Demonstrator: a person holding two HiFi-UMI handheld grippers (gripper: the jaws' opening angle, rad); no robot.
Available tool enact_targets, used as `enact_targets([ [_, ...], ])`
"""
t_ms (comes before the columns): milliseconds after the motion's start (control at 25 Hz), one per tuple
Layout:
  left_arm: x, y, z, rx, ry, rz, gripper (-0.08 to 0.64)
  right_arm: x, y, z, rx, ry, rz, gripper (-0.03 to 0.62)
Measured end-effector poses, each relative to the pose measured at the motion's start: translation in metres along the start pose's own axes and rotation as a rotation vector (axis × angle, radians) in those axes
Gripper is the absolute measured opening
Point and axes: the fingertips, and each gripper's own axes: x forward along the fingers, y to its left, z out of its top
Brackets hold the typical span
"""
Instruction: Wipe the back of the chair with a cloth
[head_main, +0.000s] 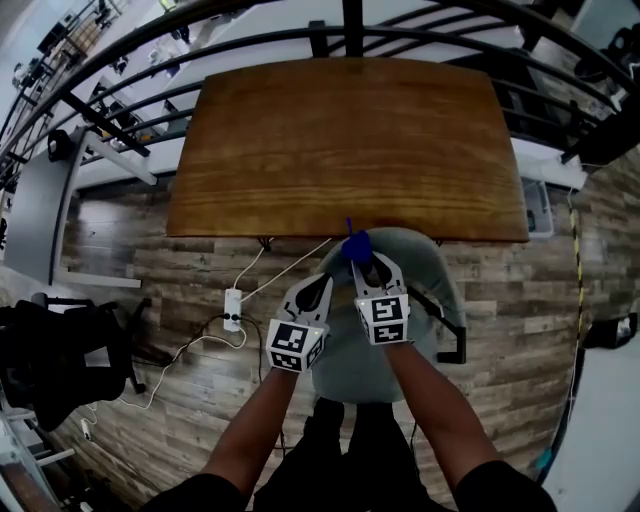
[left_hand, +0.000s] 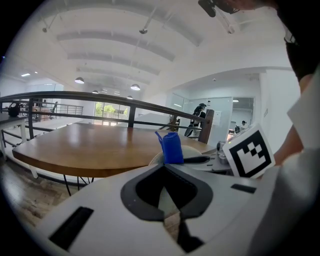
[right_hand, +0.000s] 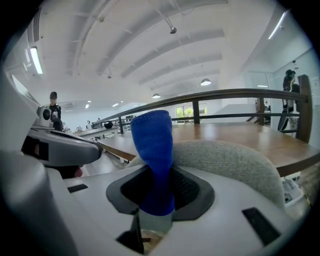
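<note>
Head view looks steeply down on a grey upholstered chair (head_main: 372, 352) pushed toward the near edge of a wooden counter (head_main: 350, 150), with a dark railing (head_main: 352, 30) beyond it and a plank floor (head_main: 150, 280) carrying a white power strip (head_main: 232, 308) and its cables. Both forearms reach over the chair. The right gripper (head_main: 362, 262) sits at the chair's rim nearest the counter, jaws clamped on a blue cloth (head_main: 355, 245) whose free end sticks out past the fingertips toward the counter edge. The right gripper view confirms the grip: the cloth stands up as a rolled strip pinched between the two jaws, with the chair's rounded grey fabric just beyond and to its right; whether cloth and fabric are touching there cannot be told. The left gripper (head_main: 322, 282) is just beside the right one, over the chair's left part. In the left gripper view its jaws meet at the tips with nothing between them, and the cloth shows a little ahead, upright against the counter.
</note>
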Motion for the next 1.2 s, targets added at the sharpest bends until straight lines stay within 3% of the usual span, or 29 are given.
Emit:
enact_targets([
  [360,0.026,-0.027,0.004,-0.006,-0.001,-0.048,0.006,-0.018,-0.052,-0.006,0.019,-0.017,-0.109,0.11],
  [640,0.047,-0.048,0.018,0.004,-0.021,-0.096,0.006,-0.03,-0.077,-0.009,0.031,-0.006,-0.164,0.11],
  [1200,0.065,-0.086,0.013,0.02,-0.001,-0.18,0.006,-0.067,-0.127,-0.027,0.076,-0.008,-0.294,0.11],
])
